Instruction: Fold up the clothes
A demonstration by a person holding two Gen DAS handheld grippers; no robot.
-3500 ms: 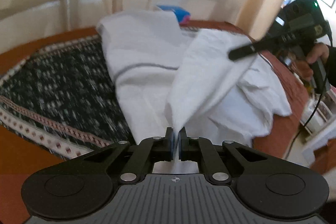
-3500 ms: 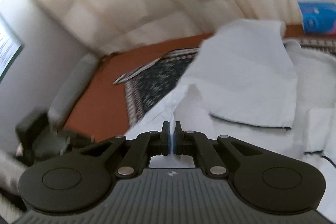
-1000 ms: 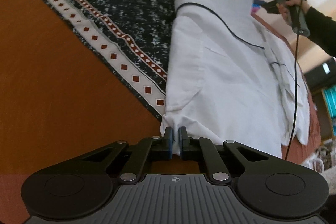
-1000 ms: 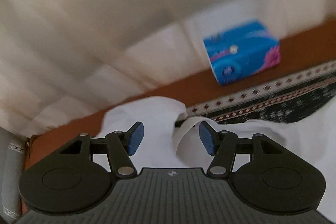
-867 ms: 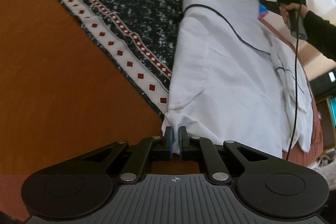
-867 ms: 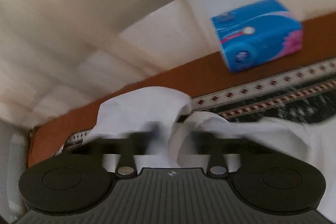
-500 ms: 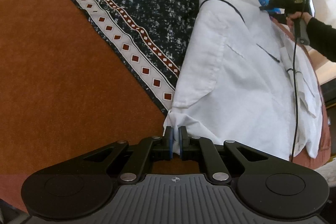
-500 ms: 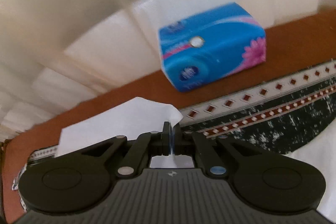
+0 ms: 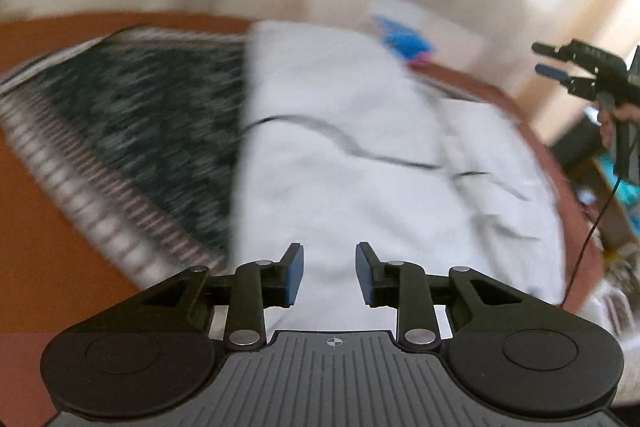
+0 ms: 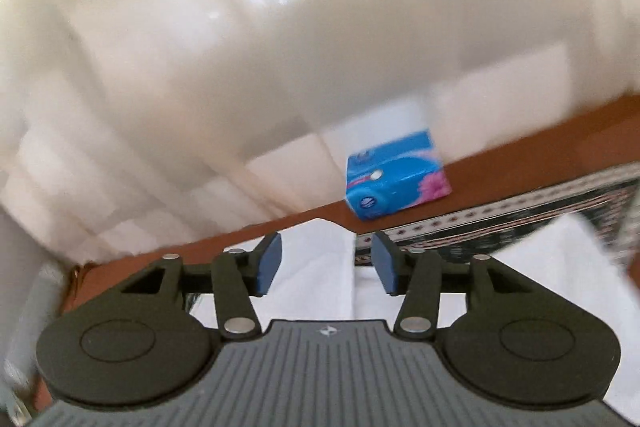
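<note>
A white garment (image 9: 360, 155) lies folded lengthwise across the orange surface, with dark trim lines across it. My left gripper (image 9: 328, 277) hovers above its near end, jaws opening, nothing between the blue pads. In the left wrist view the right gripper (image 9: 546, 59) is held up at the far right by a hand (image 9: 618, 119). In the right wrist view my right gripper (image 10: 326, 267) is above the garment's far corner (image 10: 320, 263), jaws opening, pads clear of the cloth.
A dark patterned cloth (image 9: 152, 131) with a red-and-white border lies left of the garment; its border (image 10: 500, 223) shows in the right wrist view. A blue tissue pack (image 10: 396, 181) stands by the pale curtain (image 10: 240, 47). A black cable (image 9: 588, 239) hangs at the right.
Both grippers let go of the white garment: each was shut on a corner half a second ago and now stands apart. Both have lifted away from the cloth, and the left wrist view is blurred.
</note>
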